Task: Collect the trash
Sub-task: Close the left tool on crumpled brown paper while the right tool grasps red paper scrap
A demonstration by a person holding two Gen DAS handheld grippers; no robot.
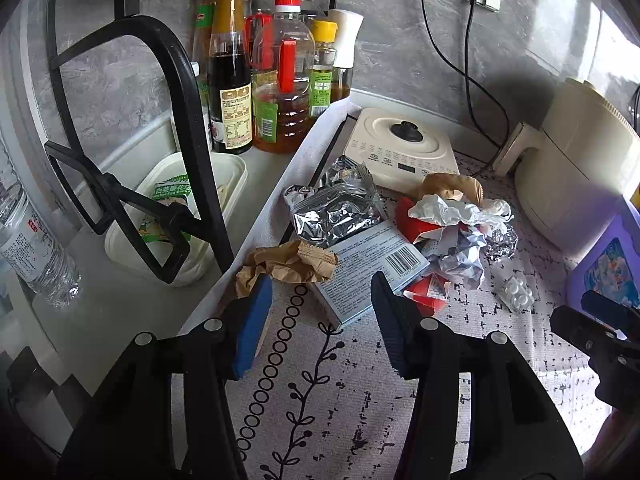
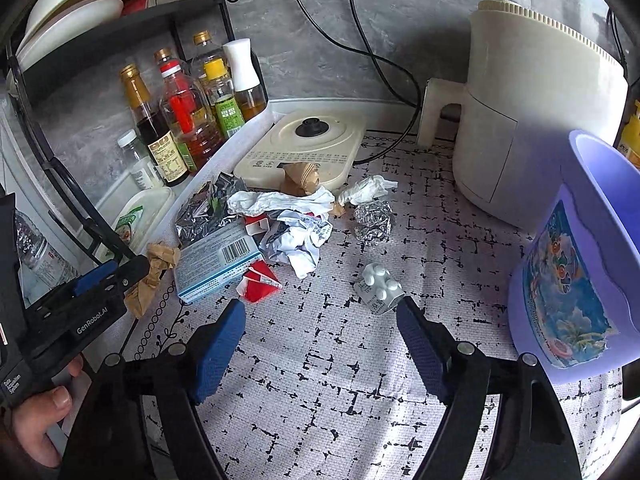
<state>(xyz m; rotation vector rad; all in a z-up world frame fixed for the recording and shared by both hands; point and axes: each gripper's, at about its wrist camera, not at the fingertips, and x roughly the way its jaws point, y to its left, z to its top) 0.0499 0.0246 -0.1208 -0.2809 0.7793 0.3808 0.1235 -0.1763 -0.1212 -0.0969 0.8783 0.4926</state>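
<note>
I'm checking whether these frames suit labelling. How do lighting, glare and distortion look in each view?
Left wrist view: strong fisheye bending of the black rack, glare on the wall at upper right, the air fryer casting a dark shadow behind it, trash sharp. Right wrist view: same curvature with dark corners, purple bin brightly lit, foil ball glinting.

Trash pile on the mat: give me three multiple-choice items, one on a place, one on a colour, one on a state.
1. Where does the light blue box lie?
A. in the bin
B. on the mat, by the foil wrapper
C. on the shelf

2. What colour is the bin?
A. purple
B. green
C. black

3. How is the right tool?
A. shut on foil
B. holding the box
C. open, holding nothing

Key: B, it lies flat beside the wrapper; A, its wall is purple; C, only mat shows between its pads.
</note>
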